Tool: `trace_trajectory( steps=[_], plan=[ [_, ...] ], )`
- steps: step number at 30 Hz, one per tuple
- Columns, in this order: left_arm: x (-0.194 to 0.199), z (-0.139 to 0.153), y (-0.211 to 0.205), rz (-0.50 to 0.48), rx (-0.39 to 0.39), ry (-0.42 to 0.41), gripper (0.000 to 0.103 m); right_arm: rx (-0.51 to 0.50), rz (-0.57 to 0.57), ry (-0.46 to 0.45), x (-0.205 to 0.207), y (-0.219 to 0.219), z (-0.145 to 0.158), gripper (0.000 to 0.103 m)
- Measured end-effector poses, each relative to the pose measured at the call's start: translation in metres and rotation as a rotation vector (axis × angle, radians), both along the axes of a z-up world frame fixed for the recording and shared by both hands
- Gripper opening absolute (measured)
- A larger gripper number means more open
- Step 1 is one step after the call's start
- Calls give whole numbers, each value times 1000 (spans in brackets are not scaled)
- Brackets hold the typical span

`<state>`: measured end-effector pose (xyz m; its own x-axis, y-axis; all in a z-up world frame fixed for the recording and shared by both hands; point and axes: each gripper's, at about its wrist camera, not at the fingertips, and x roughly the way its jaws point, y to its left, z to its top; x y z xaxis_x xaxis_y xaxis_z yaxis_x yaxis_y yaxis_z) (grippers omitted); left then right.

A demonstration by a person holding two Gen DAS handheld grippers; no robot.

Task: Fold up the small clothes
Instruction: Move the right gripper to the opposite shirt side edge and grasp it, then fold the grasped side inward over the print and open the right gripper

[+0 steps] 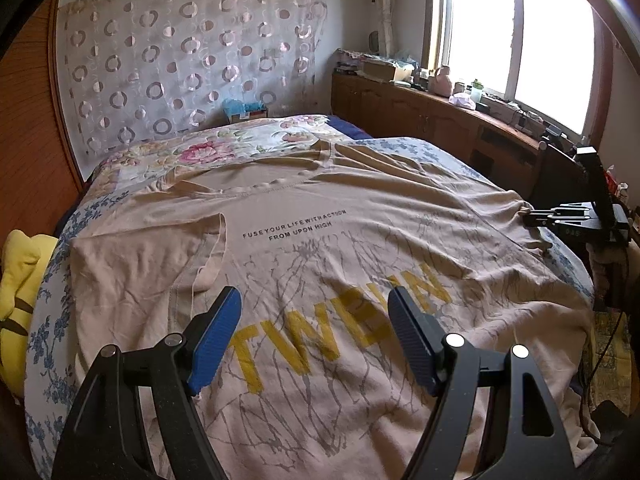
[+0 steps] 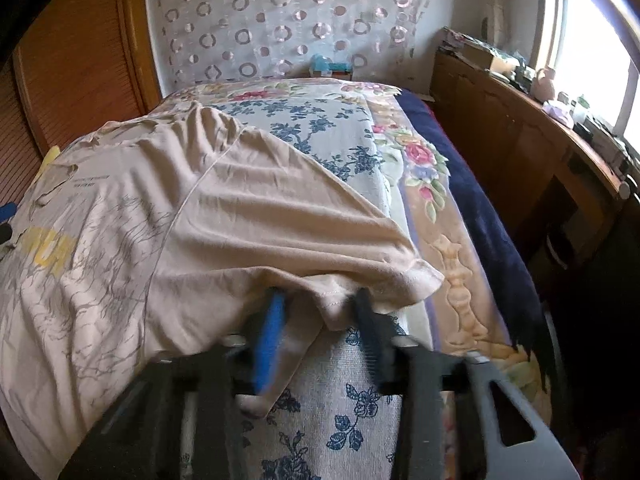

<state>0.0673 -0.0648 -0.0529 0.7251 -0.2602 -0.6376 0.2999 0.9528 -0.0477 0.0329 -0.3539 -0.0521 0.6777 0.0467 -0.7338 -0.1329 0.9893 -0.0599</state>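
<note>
A beige T-shirt (image 1: 320, 208) with yellow letters and grey line print lies spread front-up on the bed. Its left sleeve (image 1: 140, 264) lies turned in over the body. My left gripper (image 1: 314, 300) hovers open just above the printed chest, blue pads wide apart with nothing between them. In the left wrist view my right gripper (image 1: 532, 216) sits at the shirt's right edge, where the cloth puckers toward its tips. The right wrist view is blurred. There my right gripper (image 2: 320, 300) is shut on the bunched hem of the right sleeve (image 2: 332, 280), which drapes over the fingers.
The bed carries a blue-flowered sheet (image 2: 320, 128) and a dark blue blanket (image 2: 460, 184) along its right side. A yellow plush toy (image 1: 20, 280) lies at the left edge. A cluttered wooden cabinet (image 1: 420, 120) runs under the window. A blue box (image 1: 244, 110) stands by the curtain.
</note>
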Motion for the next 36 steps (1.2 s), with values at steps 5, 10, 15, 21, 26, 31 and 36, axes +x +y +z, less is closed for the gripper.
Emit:
trace_trajectory(
  steps=[5,10,15,21,26,31,36],
  plan=[
    [-3,2,1,12,0,-7,77,-13,3,-32,-4,3,6,6],
    [-6,5,1,21,3,-19,77,19,41,-129,-12,16,32,6],
    [-8,7,3,28,0,-25,77,25,133,-190,-17,47,57,6],
    [-10,9,10,43,-7,-30,77,30,241,-190,-16,83,59,6],
    [-12,9,17,59,-18,-31,77,65,299,-146,-7,96,45,6],
    [-13,10,22,68,-27,-34,77,89,321,-142,-1,93,48,31],
    [-13,10,23,67,-31,-34,77,107,295,-178,-8,69,59,44]
  ],
)
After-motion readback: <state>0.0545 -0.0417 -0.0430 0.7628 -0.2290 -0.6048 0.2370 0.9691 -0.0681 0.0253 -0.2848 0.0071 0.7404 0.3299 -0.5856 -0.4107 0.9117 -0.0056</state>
